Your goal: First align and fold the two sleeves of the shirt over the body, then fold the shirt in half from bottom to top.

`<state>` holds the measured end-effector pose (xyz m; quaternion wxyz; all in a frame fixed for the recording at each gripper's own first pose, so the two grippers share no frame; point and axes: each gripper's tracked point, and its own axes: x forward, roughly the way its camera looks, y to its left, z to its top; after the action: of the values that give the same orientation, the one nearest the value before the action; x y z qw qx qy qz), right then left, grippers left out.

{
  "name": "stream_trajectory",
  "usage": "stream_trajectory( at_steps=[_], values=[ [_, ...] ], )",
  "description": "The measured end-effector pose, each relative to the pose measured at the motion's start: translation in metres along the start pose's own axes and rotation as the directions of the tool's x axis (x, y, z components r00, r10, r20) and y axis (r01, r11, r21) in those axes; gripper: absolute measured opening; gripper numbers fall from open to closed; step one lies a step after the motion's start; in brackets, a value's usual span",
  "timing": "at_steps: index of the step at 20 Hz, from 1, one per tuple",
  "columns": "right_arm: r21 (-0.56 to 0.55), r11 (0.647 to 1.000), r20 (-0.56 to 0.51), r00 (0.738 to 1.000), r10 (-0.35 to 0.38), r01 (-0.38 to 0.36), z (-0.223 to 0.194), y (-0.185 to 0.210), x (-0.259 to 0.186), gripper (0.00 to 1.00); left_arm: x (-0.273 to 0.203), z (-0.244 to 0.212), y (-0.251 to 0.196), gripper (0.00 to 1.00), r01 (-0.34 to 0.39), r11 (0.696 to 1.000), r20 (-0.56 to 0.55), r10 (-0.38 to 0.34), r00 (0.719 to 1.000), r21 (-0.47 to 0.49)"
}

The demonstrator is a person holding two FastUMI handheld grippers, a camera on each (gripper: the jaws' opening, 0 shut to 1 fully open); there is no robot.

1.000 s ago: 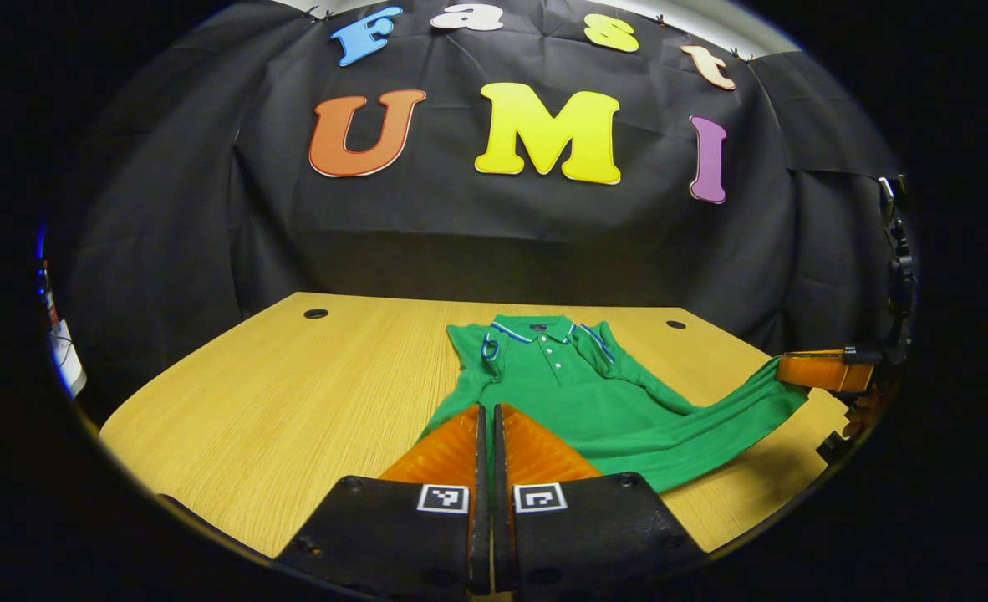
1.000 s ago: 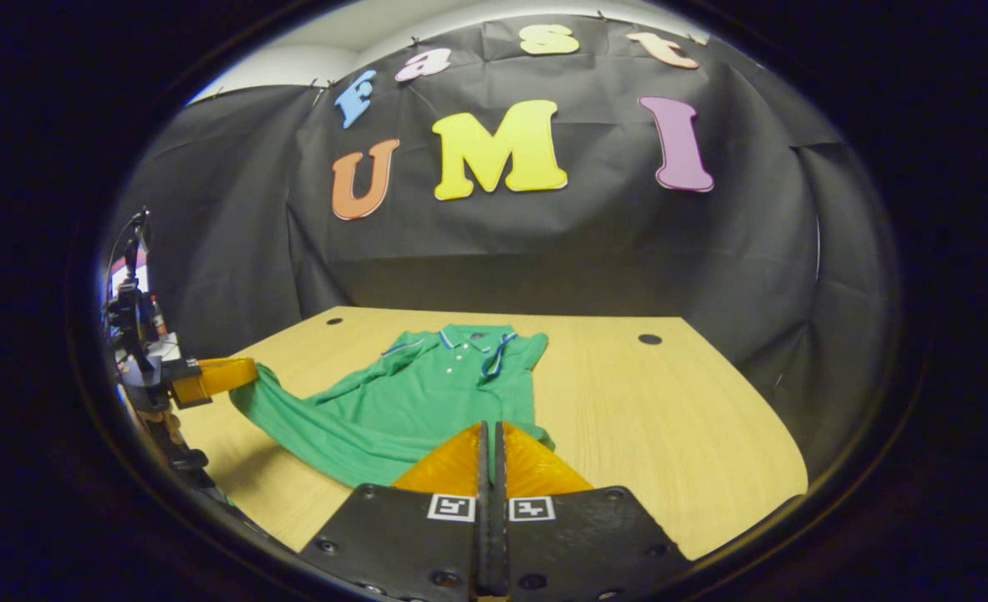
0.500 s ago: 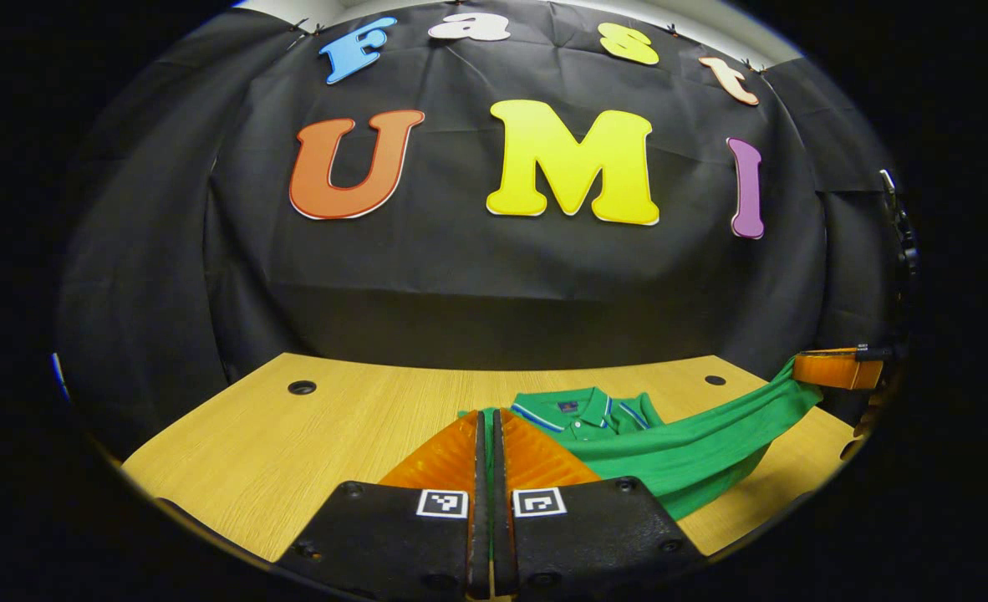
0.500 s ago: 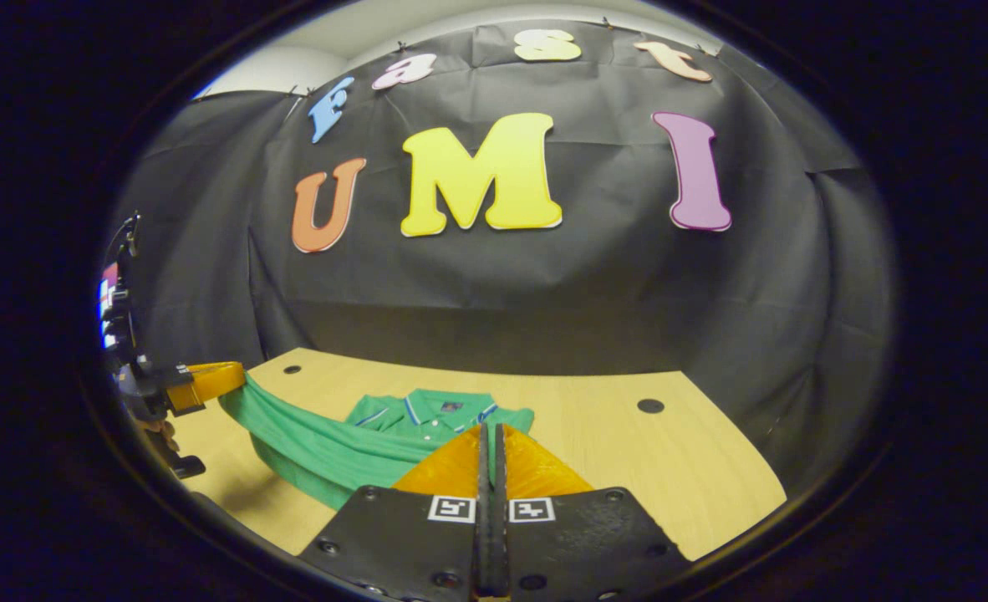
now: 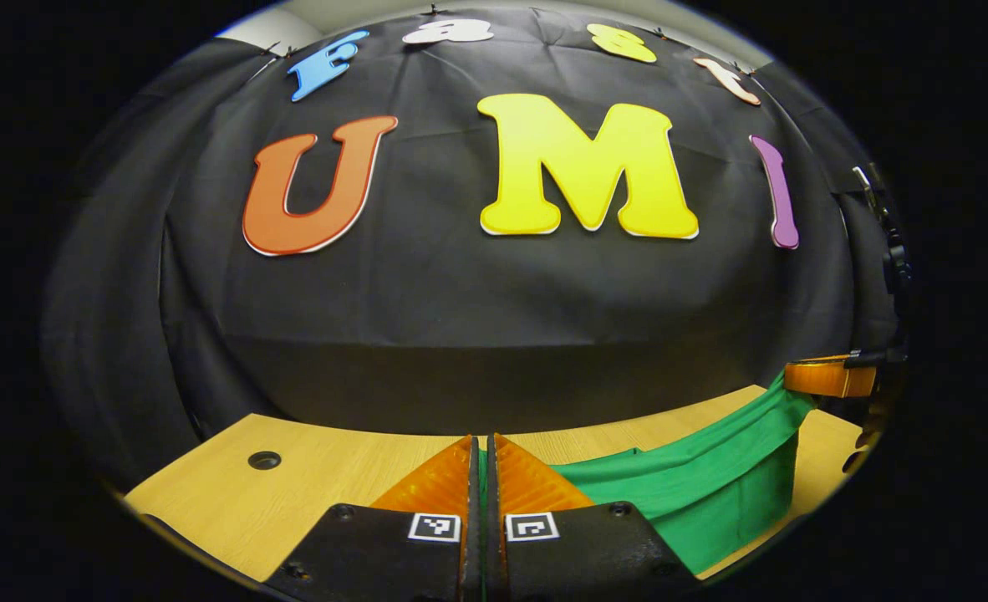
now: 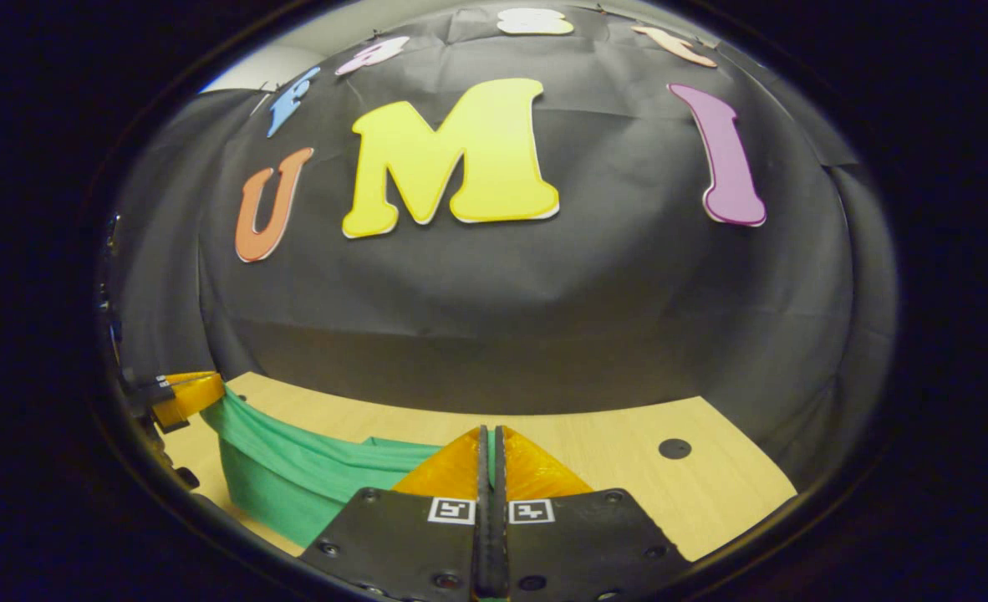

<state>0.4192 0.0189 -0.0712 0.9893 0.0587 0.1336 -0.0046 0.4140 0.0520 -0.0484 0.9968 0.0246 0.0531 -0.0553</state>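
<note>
Your left gripper (image 5: 483, 447) is pinched tight, its two fingers pressed together with a thin strip of the green shirt (image 5: 695, 481) caught between them. From that pinch the cloth runs off to your right as a raised band, climbing to your right gripper (image 5: 824, 376), which you can see at the far right edge of the left gripper view with the shirt's edge drawn up against its fingers. Below the band the fabric hangs in a flat green panel down toward the surface (image 5: 327, 468).

Your right gripper (image 6: 489, 439) is likewise closed down narrow, with a sliver of green showing in the slit between its fingers. In the right gripper view the shirt (image 6: 293, 477) stretches away to the left, rising to your left gripper (image 6: 185, 393) at the left edge, and a panel of cloth drops beneath that taut edge.

So the shirt is held up off the surface between both grippers, stretched along one edge, the rest sagging below. The collar and sleeves are hidden from both views.

The wooden surface (image 6: 628, 460) lies beyond, with a round dark hole (image 6: 674, 449) on its right part and another hole (image 5: 264, 460) toward the left.
</note>
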Motion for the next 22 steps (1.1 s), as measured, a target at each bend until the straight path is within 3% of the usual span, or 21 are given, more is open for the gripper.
stream_trajectory(
  at_steps=[5,7,9,11,12,14,15,17,22],
  values=[
    [-0.045,0.997,-0.059,0.997,-0.058,0.056,-0.044,-0.014,0.065,0.00,0.056,-0.037,0.001,0.08,0.008,1.000,-0.033,-0.008,0.999,0.009],
    [-0.071,0.994,-0.069,0.994,-0.084,0.080,-0.061,-0.022,0.076,0.00,0.066,-0.062,-0.001,0.13,0.013,0.998,-0.086,-0.008,0.996,0.061],
    [-0.076,0.992,-0.087,0.991,-0.104,0.098,-0.073,-0.026,0.084,0.02,0.070,-0.071,0.013,0.16,-0.029,0.994,-0.103,0.040,0.994,0.110],
    [-0.087,0.990,-0.112,0.987,-0.119,0.110,-0.083,-0.031,0.082,0.04,0.068,-0.073,0.013,0.15,-0.019,0.995,-0.099,0.028,0.995,0.095],
    [-0.100,0.989,-0.116,0.986,-0.122,0.110,-0.086,-0.032,0.081,0.28,0.066,-0.073,0.009,0.15,-0.006,0.996,-0.103,0.015,0.995,0.086],
    [-0.138,0.982,-0.122,0.982,-0.146,0.129,-0.089,-0.038,0.079,0.74,0.064,-0.070,0.004,0.31,0.000,0.997,-0.107,0.009,0.994,0.083],
    [-0.158,0.975,-0.122,0.976,-0.178,0.158,-0.086,-0.043,0.074,0.98,0.064,-0.074,-0.001,0.54,0.010,0.997,-0.118,0.000,0.993,0.082],
    [-0.154,0.976,-0.120,0.977,-0.176,0.156,-0.077,-0.038,0.065,0.98,0.058,-0.079,-0.004,1.00,0.009,0.998,-0.150,0.001,0.989,0.069],
    [-0.089,0.990,-0.125,0.985,-0.118,0.107,-0.063,-0.018,0.029,0.96,0.045,-0.062,-0.008,1.00,-0.016,1.000,-0.147,0.017,0.989,0.007]
  ],
)
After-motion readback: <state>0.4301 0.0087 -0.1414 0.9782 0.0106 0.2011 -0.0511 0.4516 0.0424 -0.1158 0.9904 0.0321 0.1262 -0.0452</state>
